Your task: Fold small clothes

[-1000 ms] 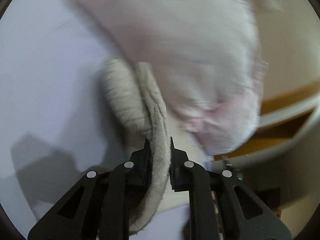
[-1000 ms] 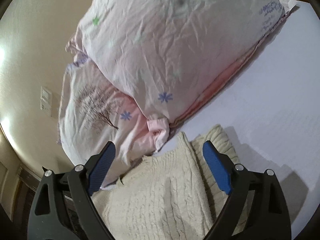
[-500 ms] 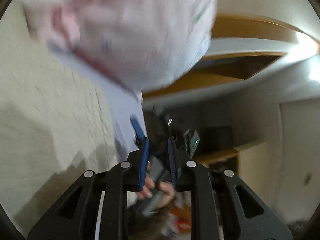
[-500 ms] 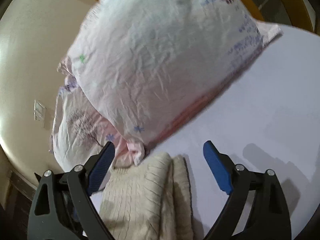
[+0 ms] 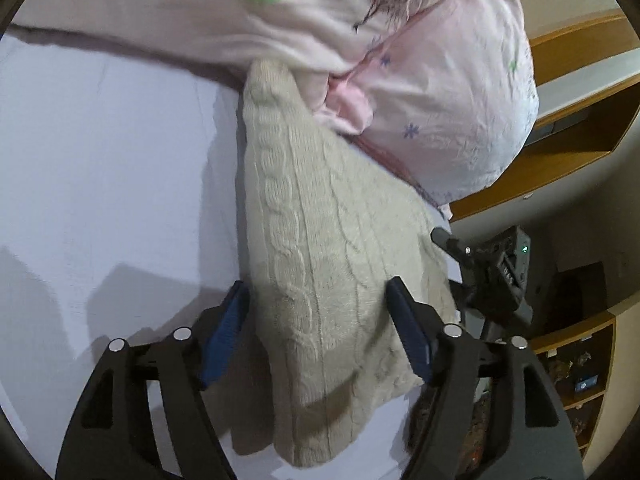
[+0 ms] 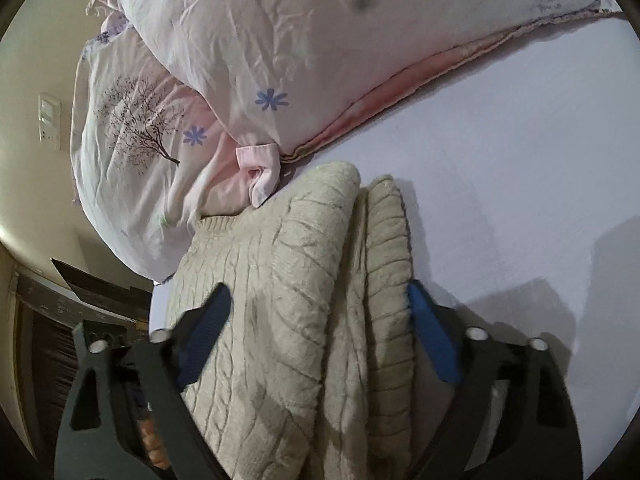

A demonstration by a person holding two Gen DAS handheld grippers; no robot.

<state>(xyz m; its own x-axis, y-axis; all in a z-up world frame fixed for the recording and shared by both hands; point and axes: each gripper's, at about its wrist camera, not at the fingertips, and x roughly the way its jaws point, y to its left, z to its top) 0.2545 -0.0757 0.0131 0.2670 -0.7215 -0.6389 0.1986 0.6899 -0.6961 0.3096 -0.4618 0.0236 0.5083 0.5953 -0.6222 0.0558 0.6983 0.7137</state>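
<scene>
A folded cream cable-knit sweater (image 5: 320,240) lies on the white bed sheet (image 5: 100,160), its far end tucked against the pink pillows. My left gripper (image 5: 318,300) is open, its blue-padded fingers on either side of the sweater's near part. In the right wrist view the same sweater (image 6: 300,300) shows as a folded bundle with a rolled ribbed edge on the right. My right gripper (image 6: 316,304) is open and straddles the bundle. The right gripper's body also shows in the left wrist view (image 5: 492,276) at the sweater's right edge.
Two pink flowered pillows (image 6: 280,40) are stacked at the head of the bed, right behind the sweater. A wooden headboard and shelves (image 5: 580,92) stand to the right in the left wrist view. A wall switch (image 6: 48,120) is on the cream wall.
My left gripper was shut on the sweater's edge a second ago, swung away, and is now open over the folded sweater. The right gripper stayed open and moved closer over the bundle.
</scene>
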